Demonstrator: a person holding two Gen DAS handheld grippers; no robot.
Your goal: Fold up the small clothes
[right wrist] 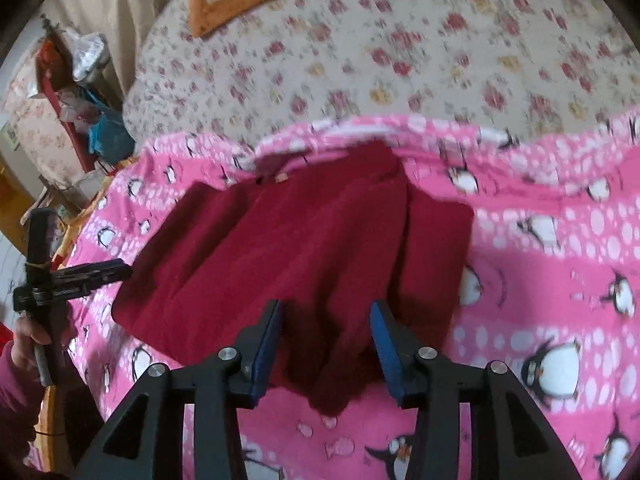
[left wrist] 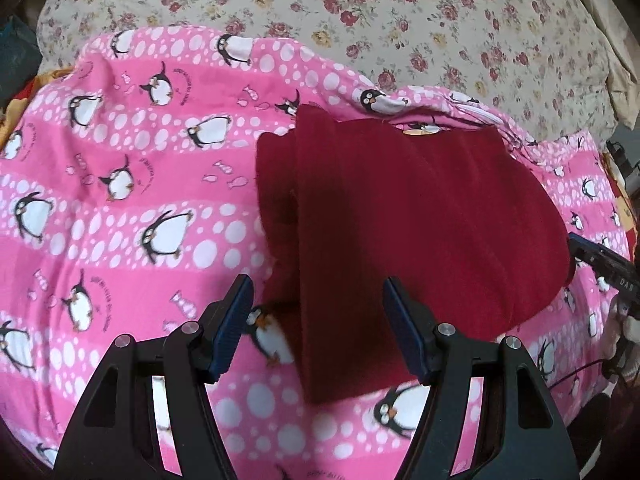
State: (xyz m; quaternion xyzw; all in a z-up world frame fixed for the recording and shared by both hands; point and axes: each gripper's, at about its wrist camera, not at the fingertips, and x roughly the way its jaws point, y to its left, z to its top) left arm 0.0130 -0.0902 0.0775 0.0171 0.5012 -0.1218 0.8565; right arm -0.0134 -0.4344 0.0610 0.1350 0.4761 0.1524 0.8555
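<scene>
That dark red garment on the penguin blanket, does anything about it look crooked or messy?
A little. The dark red garment is folded over itself unevenly: one narrow flap sticks out toward the left claw, past the rounded main part, and its edges do not line up. No tear or stain shows. The pink penguin blanket under it is rumpled.

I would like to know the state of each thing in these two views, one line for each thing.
Dark red garment: folded over itself in layers, lying on the blanket, held by no claw.
Left claw: open, over the garment's near edge, gripping nothing.
Right claw: open, with the garment's near edge below it, pads not pressing.
Pink penguin blanket: spread out, slightly wrinkled.
Floral sheet: spread on the bed, beyond the blanket.
</scene>
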